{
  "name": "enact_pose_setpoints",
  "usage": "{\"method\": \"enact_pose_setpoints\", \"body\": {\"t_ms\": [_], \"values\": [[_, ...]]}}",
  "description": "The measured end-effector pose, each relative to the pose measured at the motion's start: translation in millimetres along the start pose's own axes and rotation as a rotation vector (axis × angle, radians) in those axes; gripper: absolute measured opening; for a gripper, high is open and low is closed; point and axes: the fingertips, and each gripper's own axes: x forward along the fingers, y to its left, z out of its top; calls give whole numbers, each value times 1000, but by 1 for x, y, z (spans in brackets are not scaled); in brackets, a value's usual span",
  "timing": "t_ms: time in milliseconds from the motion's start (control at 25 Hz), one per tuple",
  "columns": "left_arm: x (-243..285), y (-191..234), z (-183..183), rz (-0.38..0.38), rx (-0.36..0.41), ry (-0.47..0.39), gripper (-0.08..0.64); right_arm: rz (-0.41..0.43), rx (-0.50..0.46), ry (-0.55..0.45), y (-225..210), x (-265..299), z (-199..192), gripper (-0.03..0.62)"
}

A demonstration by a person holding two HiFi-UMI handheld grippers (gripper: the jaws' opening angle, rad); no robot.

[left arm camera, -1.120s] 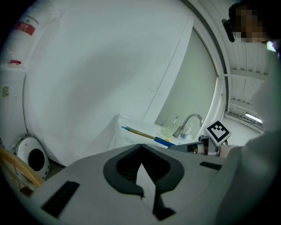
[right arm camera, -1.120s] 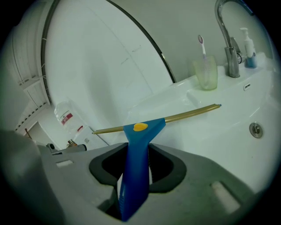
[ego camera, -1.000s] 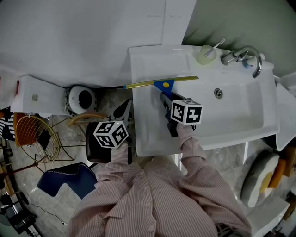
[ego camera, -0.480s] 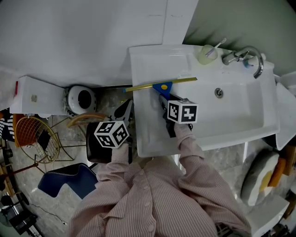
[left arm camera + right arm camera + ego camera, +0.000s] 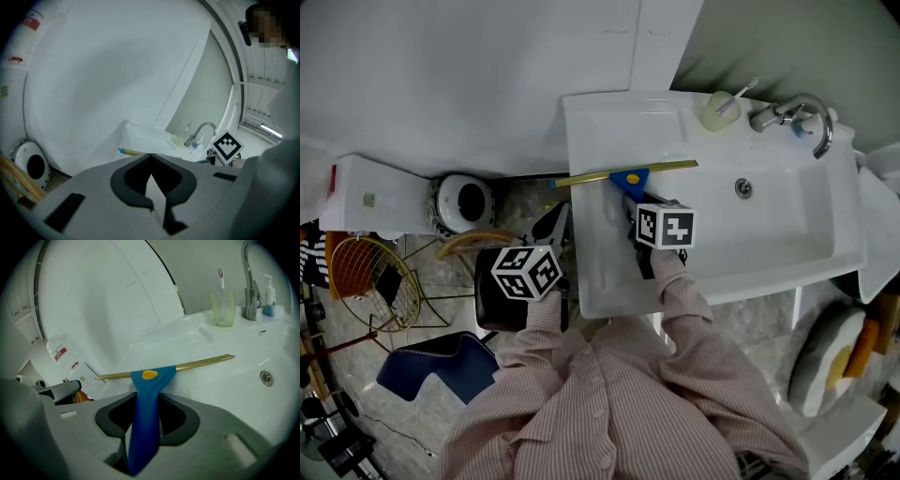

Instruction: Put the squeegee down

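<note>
The squeegee (image 5: 627, 176) has a blue handle (image 5: 145, 418), a yellow button and a long brass blade (image 5: 197, 363). It hangs over the flat left ledge of the white sink (image 5: 602, 272), and one blade end reaches past the sink's left edge. My right gripper (image 5: 635, 202) is shut on the handle, which stands between its jaws (image 5: 144, 442). Left of the sink, over the floor, my left gripper (image 5: 553, 227) has its jaws together with nothing in them (image 5: 157, 213). From the left gripper view only a short bit of the blade (image 5: 129, 152) shows.
A cup with a toothbrush (image 5: 717, 108), a chrome faucet (image 5: 787, 112) and a small soap bottle (image 5: 268, 296) stand at the sink's back. The drain (image 5: 743, 187) lies in the basin. On the floor are a round white appliance (image 5: 464, 200) and a wire basket (image 5: 370, 281).
My right gripper has shifted slightly left and nearer with the squeegee still in it, and the blade has come down closer to the ledge. The left gripper has barely moved.
</note>
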Motion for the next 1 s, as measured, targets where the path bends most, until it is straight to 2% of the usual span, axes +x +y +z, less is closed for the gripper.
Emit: {"method": "enact_pose_setpoints", "body": {"t_ms": [200, 440, 600, 1000], "values": [[-3, 1, 2, 1, -3, -9, -2, -44, -46, 13, -1, 1, -2, 132], [-4, 0, 4, -2, -6, -16, -2, -24, -73, -1, 7, 3, 0, 147], [-6, -4, 4, -13, -4, -19, -2, -73, -86, -18, 4, 1, 0, 163], [-11, -20, 2, -58, 16, -16, -2, -65, -79, -140, 10, -22, 12, 167]]}}
